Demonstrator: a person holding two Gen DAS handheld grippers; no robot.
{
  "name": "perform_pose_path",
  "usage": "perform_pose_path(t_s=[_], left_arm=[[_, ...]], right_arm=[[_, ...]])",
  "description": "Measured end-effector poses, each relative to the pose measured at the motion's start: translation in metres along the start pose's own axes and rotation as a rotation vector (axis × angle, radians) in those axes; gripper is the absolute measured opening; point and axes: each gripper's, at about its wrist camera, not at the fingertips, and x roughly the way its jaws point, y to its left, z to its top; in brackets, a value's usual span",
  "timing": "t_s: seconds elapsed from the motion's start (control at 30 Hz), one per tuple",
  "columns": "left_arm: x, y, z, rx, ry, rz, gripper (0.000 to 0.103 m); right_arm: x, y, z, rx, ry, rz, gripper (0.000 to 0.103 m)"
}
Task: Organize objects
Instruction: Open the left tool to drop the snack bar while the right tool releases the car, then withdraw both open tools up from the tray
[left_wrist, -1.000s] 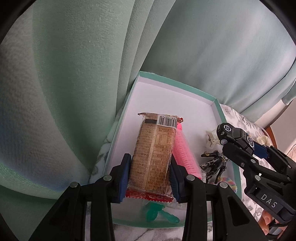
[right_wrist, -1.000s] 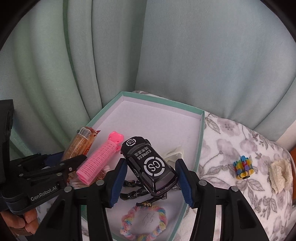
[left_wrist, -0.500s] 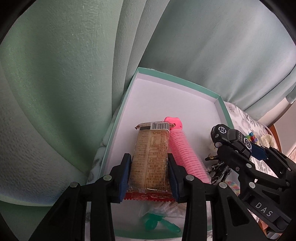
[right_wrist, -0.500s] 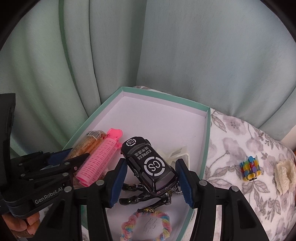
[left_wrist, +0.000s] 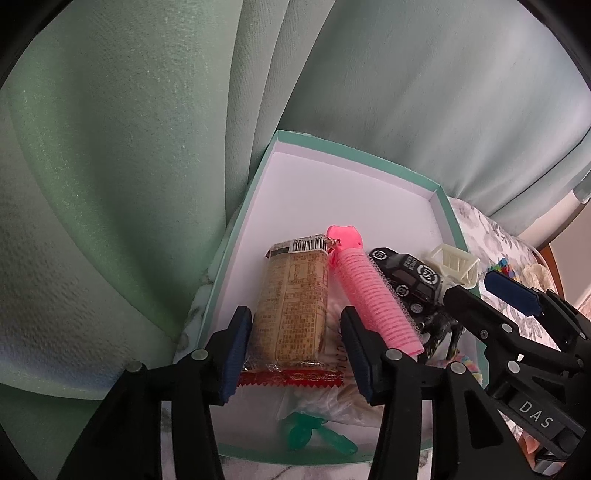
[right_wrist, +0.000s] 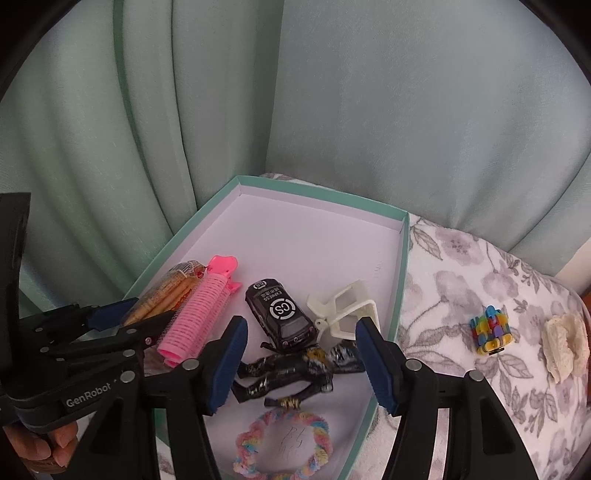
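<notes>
Nearest the right wrist camera, the right hand-held gripper (right_wrist: 297, 363) hangs with its blue-padded fingers spread wide and nothing between them, over the near end of a shallow teal-rimmed box (right_wrist: 403, 258) with a white floor. Just below it in that box lies a pastel braided hair tie (right_wrist: 284, 445), then a black-and-gold action figure (right_wrist: 295, 369) sprawled on its side. Past the figure sits a black toy car (right_wrist: 282, 314) marked "CS" on its roof, resting on the box floor clear of both pads, with a cream-white plastic clip (right_wrist: 345, 308) just beside it on the right. In the left wrist view, the left hand-held gripper (left_wrist: 295, 354) also stands apart — its pads flank the near end of a tan snack packet (left_wrist: 293, 306) with a red crimped edge, and a gap shows on the right side. The packet lies flat in the box along its left wall, and a pink hair roller (left_wrist: 369, 291) lies alongside it, touching or nearly so. A green plastic piece (left_wrist: 314, 437) rests by the near rim under that gripper. Outside the box, on the floral-cloth tabletop (right_wrist: 461, 280), a small multicoloured block toy (right_wrist: 491, 330) and a cream lace piece (right_wrist: 565, 343) sit well apart from the box — the lace farther right. Pale green curtains (right_wrist: 332, 92) hang behind everything.
</notes>
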Motion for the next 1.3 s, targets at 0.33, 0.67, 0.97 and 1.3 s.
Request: perform_pose_path(t_s=[0.33, 0.67, 0.97, 1.3], left_arm=[[-0.027, -0.009, -0.006, 0.010, -0.045, -0.007, 0.053], [-0.037, -0.020, -0.016, 0.014, -0.060, -0.020, 0.070], [-0.050, -0.024, -0.025, 0.018, -0.083, -0.008, 0.082], [-0.057, -0.027, -0.038, 0.024, -0.088, 0.014, 0.095]], right_arm=[[-0.019, -0.004, -0.007, 0.008, -0.021, -0.013, 0.065], [-0.031, -0.018, -0.031, 0.038, -0.009, -0.035, 0.084], [-0.044, -0.025, -0.046, 0.055, -0.019, -0.047, 0.102], [-0.057, -0.029, -0.057, 0.061, -0.036, -0.054, 0.103]])
